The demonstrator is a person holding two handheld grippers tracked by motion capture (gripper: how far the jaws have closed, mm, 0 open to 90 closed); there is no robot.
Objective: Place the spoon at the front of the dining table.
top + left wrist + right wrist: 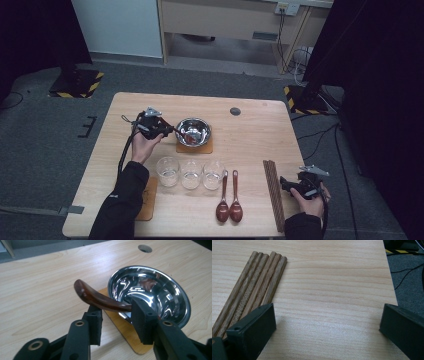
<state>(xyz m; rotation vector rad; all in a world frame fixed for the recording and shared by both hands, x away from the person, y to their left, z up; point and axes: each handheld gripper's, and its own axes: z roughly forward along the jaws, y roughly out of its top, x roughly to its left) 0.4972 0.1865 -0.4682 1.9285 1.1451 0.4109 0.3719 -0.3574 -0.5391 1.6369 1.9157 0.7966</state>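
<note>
The left gripper [116, 317] has its jaws partly closed on the handle of a dark wooden spoon [100, 298], whose head dips into the steel bowl [160, 292] on its coaster [125, 331]. The spoon looks light, stiff and glossy, so likely slippery; mid-handle seems safest. The right gripper [327, 325] hangs wide open, empty, beside the chopsticks [252, 287]. Three glasses [190, 173] look empty.

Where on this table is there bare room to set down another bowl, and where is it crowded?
Free: the table's stretch right of the steel bowl, above the chopsticks. Crowded: the front middle, with three glasses and two spoons.
</note>
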